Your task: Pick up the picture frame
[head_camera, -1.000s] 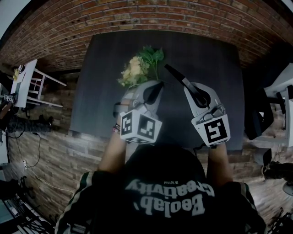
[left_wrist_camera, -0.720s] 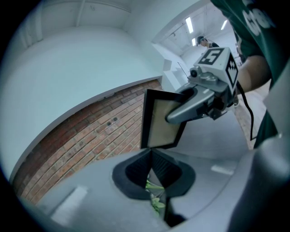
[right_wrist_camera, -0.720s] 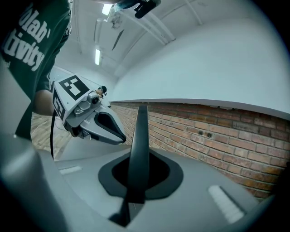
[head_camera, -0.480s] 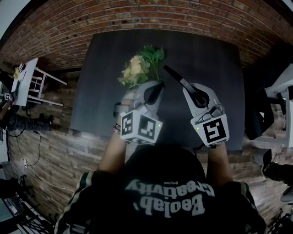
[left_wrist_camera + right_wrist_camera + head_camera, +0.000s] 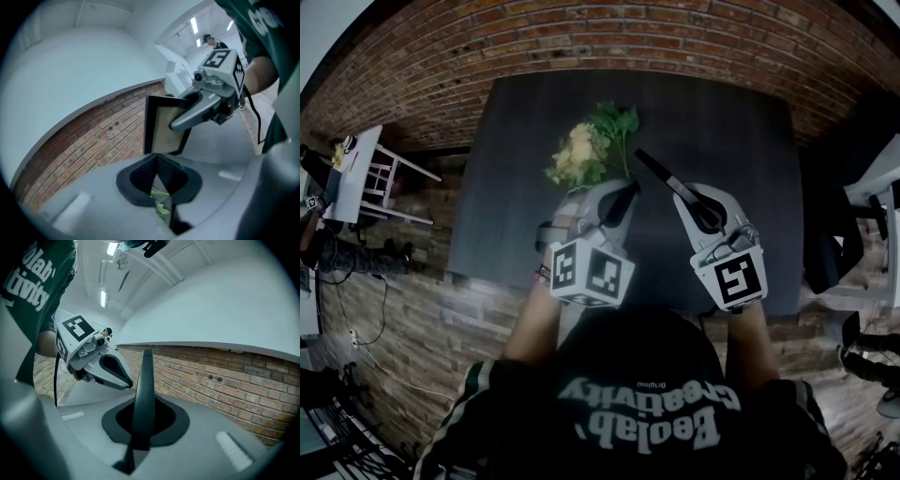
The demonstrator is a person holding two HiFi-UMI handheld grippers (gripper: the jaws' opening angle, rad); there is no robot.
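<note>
We keep the right gripper (image 5: 682,187) clamped on the thin black picture frame (image 5: 143,390), left gripper (image 5: 623,192) on yellow flowers (image 5: 579,150); pickup looks done

The picture frame (image 5: 159,136) is matt black with a smooth tan face. The table (image 5: 722,122) is dark and matt. The brick wall (image 5: 581,28) behind the table looks rough.
</note>
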